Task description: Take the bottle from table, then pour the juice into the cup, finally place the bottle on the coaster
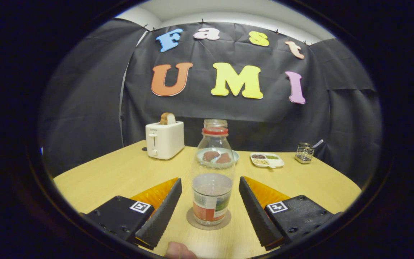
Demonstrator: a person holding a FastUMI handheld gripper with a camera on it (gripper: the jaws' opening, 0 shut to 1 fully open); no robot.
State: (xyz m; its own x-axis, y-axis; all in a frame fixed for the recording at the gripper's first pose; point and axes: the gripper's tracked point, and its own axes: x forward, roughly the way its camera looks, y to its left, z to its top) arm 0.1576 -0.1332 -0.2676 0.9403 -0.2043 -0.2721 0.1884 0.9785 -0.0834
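The fisheye camera rides on the tongs (210, 212), low over the tabletop (113, 176), looking forward along both fingers toward the booth's back wall. It sits close to the bottle (212, 172) between the parted fingers; the toaster (164, 139) lies well beyond.

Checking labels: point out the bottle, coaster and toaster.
bottle (212, 169), gripper view, clear glass body between the open fingers.
coaster (192, 222), gripper view, bare rim left of the bottle's base.
toaster (166, 141), gripper view, white front face.
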